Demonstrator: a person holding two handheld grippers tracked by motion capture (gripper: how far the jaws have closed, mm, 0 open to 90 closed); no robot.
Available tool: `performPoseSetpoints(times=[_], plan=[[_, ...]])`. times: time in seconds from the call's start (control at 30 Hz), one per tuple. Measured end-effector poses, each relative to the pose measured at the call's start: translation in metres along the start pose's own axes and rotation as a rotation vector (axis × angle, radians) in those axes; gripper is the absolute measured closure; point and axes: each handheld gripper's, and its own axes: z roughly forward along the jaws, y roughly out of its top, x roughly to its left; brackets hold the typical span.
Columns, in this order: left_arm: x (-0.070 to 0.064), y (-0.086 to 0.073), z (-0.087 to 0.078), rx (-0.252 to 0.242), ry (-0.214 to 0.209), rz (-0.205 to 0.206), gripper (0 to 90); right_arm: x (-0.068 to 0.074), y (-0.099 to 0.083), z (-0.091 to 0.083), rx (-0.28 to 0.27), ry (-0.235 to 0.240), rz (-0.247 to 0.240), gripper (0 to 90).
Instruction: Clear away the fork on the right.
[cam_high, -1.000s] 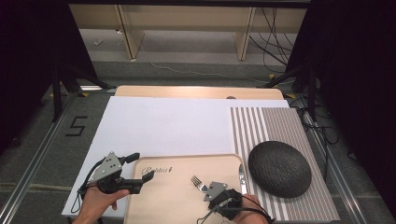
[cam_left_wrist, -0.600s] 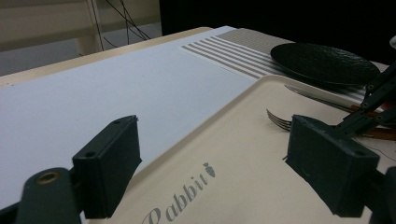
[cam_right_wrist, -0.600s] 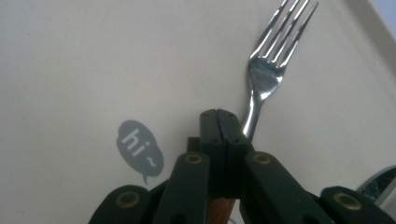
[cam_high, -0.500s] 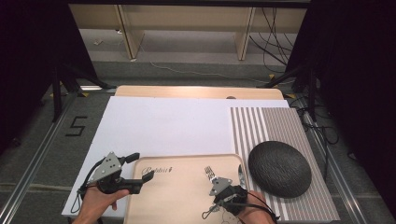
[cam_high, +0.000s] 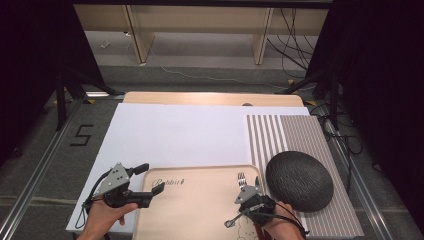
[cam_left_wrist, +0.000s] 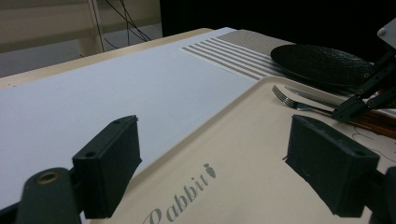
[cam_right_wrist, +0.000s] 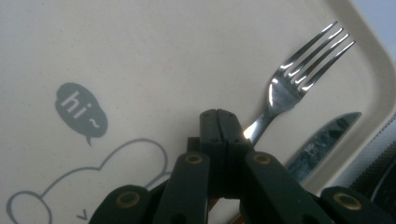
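A grey floor (cam_high: 45, 150) with a black number 5 (cam_high: 81, 135) lies left of the surface (cam_high: 210, 98), black curtains (cam_high: 30, 60) hang on both sides, and wooden shelf legs (cam_high: 136, 30) stand far back with cables (cam_high: 295, 45).

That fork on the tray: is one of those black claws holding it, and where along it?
Yes. The right gripper is shut on the fork at its handle, just below the neck, prongs pointing away. The left gripper is open and holds nothing.

Both grippers matte black: left gripper (cam_high: 144, 183) has blocky rectangular pads, grey three-cornered top plate, trailing black cable; right gripper (cam_right_wrist: 222, 122) shows brass-coloured pivot rivets, small screws.
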Motion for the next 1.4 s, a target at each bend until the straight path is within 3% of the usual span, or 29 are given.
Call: performPoseSetpoints(times=[0.27, 0.4, 0.43, 0.47, 0.53, 0.63, 0.83, 1.03, 1.07, 1.23, 1.37, 1.4], plan=[[0.000, 0.000, 0.000, 0.000, -0.001, 0.000, 16.9, -0.009, -0.007, -0.001, 0.020, -0.013, 0.021, 90.0], [0.000, 0.000, 0.000, -0.002, -0.004, -0.001, 16.9, -0.011, -0.008, -0.003, 0.013, -0.013, 0.022, 90.0], [0.000, 0.000, 0.001, -0.003, -0.004, -0.001, 16.9, -0.012, -0.008, -0.002, -0.011, -0.016, 0.014, 90.0], [0.000, 0.000, 0.001, -0.003, -0.004, -0.001, 16.9, -0.011, -0.008, -0.004, -0.016, -0.020, 0.032, 90.0], [0.000, 0.000, 0.000, 0.003, 0.003, -0.002, 16.9, -0.013, -0.008, -0.007, -0.053, -0.023, 0.043, 75.5], [0.000, 0.000, 0.001, 0.002, 0.001, -0.003, 16.9, -0.015, -0.006, -0.010, -0.086, -0.042, 0.053, 62.6], [0.000, 0.000, 0.001, 0.003, 0.003, 0.001, 16.9, -0.021, -0.006, -0.018, -0.207, -0.089, 0.129, 38.9], [-0.001, 0.000, 0.001, 0.002, 0.003, -0.002, 16.9, -0.027, -0.007, -0.026, -0.305, -0.130, 0.204, 25.0], [-0.001, 0.000, 0.001, 0.002, 0.003, -0.002, 16.9, -0.030, -0.008, -0.027, -0.330, -0.136, 0.188, 23.4], [0.000, 0.000, 0.001, 0.002, 0.003, -0.002, 16.9, -0.038, -0.012, -0.032, -0.379, -0.149, 0.229, 21.2], [0.000, 0.000, 0.001, 0.003, 0.002, -0.003, 16.9, -0.042, -0.017, -0.038, -0.401, -0.177, 0.304, 19.5], [0.000, 0.000, 0.000, 0.003, 0.002, 0.000, 16.9, -0.043, -0.018, -0.039, -0.407, -0.184, 0.302, 19.3]])
